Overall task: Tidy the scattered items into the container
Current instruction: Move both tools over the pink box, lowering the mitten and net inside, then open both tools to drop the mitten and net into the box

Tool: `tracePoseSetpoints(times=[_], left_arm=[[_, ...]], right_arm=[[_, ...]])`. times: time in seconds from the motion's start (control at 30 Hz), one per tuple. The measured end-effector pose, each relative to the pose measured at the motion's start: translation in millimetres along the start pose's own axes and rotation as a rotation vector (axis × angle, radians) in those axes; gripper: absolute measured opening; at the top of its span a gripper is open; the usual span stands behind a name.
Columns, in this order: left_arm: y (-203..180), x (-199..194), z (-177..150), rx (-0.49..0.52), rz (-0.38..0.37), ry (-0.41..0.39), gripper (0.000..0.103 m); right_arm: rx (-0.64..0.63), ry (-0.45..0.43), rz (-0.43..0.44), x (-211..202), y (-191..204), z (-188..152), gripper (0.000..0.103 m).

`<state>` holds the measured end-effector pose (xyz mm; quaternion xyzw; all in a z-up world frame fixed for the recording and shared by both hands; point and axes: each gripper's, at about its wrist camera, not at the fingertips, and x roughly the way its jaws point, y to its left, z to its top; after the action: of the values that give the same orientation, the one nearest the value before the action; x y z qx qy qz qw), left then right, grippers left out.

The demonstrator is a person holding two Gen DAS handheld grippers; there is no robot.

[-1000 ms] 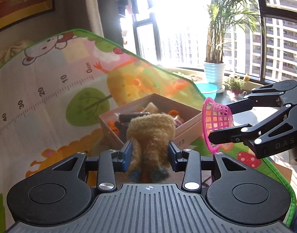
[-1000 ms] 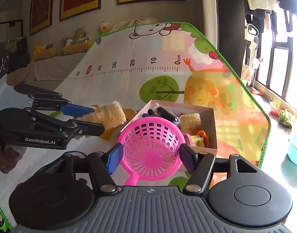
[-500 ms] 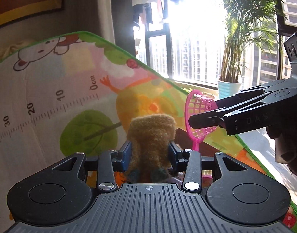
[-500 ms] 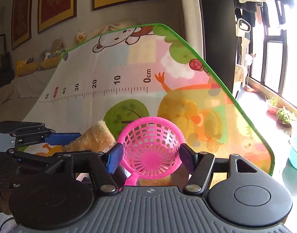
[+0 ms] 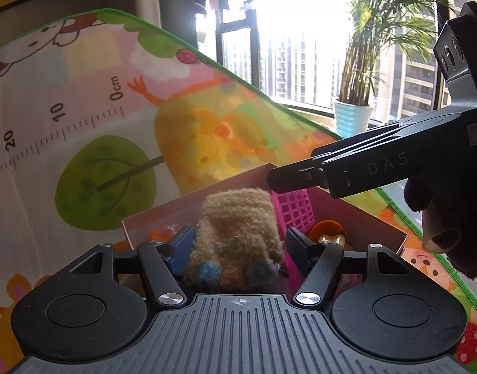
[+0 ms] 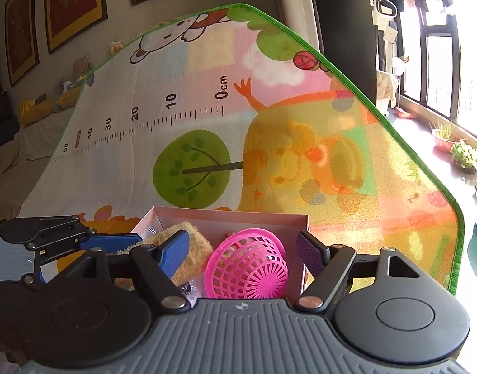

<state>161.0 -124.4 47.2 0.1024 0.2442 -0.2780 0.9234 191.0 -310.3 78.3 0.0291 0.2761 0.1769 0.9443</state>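
a: since both toys hang over the box (image 6: 232, 218), what does the drop need?
b: a clean let-go. the left hand-held gripper (image 5: 240, 244) has its fingers spread, and the plush toy (image 5: 238, 233) sits loose between them. i judge it is resting on things in the box, with the right pad clear of it.
a: and the other side?
b: the right hand-held gripper (image 6: 243, 254) is spread wide too. the pink basket (image 6: 247, 265) lies tilted on its side between the pads, touching neither, down inside the box by the far right corner, just beside the plush toy.
a: so back straight out?
b: yes, lift each one up and away without hooking the mesh or the fur, and mind that the two tools sit close together over the same box.
a: what can't you make out?
b: the box floor. the gripper bodies cover its near half in both views, so i cannot tell what the toys rest on. an orange piece (image 5: 327, 229) and something tan show past the basket, but too little to name. the play mat (image 6: 300, 155) under the box is glared out near the window.
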Motion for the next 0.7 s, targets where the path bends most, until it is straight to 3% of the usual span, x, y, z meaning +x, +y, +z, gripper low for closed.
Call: tracePoseSetpoints(times=[0.13, 0.2, 0.33, 0.47, 0.53, 0.7], left_arm=[[-4, -10, 0, 0.012, -0.026, 0.001, 0.087], [-5, -20, -2, 0.009, -0.033, -0.010, 0.095], [-6, -56, -15, -0.033, -0.028, -0.042, 0.100], [-6, -88, -44, -0.103, 0.042, 0.005, 0.103], [-6, -98, -63, -0.139, 0.099, 0.051, 0.103], [-5, -116, -111, -0.224, 0.249, 0.106, 0.103]], right_arm=[[0.034, 0.000, -0.028, -5, 2, -7, 0.077], [0.050, -0.017, -0.055, -14, 5, -12, 0.083], [0.078, -0.068, -0.121, -46, 16, -26, 0.093], [0.056, -0.103, -0.133, -81, 45, -54, 0.103], [0.034, -0.106, -0.144, -90, 62, -72, 0.103], [-0.040, -0.013, -0.160, -83, 102, -119, 0.103]])
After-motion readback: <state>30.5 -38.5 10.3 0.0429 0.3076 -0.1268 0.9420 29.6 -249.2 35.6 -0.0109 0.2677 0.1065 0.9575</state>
